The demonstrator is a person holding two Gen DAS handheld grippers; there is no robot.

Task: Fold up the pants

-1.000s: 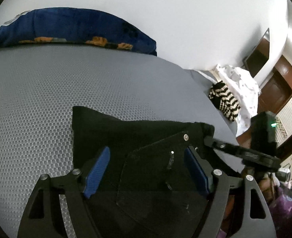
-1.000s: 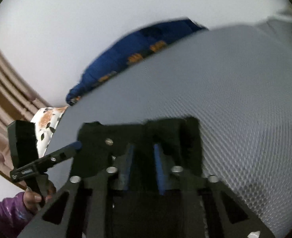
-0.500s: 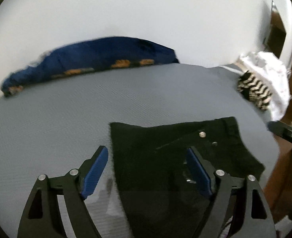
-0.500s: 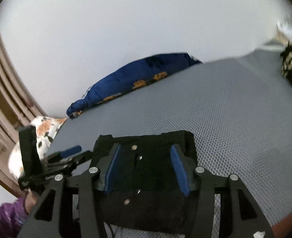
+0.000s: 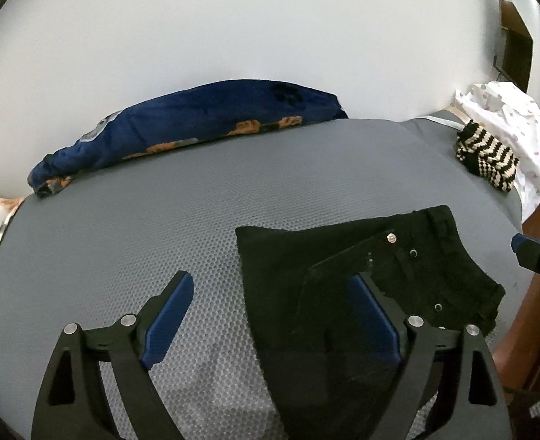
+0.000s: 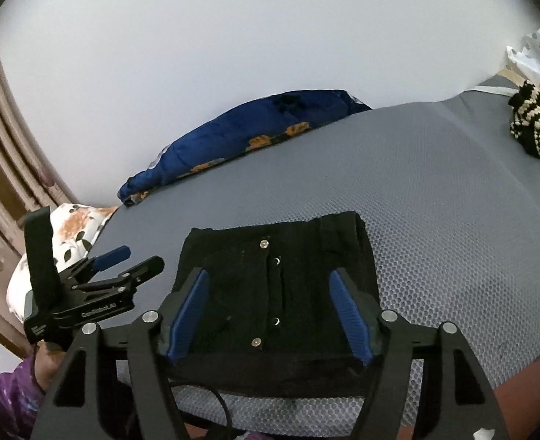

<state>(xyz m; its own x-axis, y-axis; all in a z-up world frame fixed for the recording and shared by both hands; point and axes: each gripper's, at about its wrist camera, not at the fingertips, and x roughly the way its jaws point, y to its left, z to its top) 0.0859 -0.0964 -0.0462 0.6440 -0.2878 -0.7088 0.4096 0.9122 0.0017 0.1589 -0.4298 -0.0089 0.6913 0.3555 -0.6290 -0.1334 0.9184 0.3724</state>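
The black pants (image 6: 277, 286) lie folded into a compact rectangle near the front edge of the grey bed (image 6: 453, 201), waistband rivets and fly buttons facing up. The fold looks close to done: the step in hand reads as the release after a fold.

The right claw (image 6: 270, 315) hangs above the bundle with its jaws opening, blue pads standing either side of the fly without pressing the cloth; nothing is pinched. The left claw (image 5: 270, 322) is also opening and holds nothing: one pad is over bare mattress at 9 o'clock of the bundle, the other over the cloth's left part.

If another fold is wanted, the next move calls for a grip on one short edge, carried over to the opposite one; otherwise a light pat to flatten the raised pocket flap would finish it.

Edges and room: the bundle's near edge lies close to the mattress edge at 6 o'clock, so any pull toward the person risks sliding it off. Open mattress stretches toward 12 o'clock up to the blue pillow (image 5: 196, 124), and toward 2 o'clock up to a striped knit (image 5: 486, 157), both well apart from the pants.
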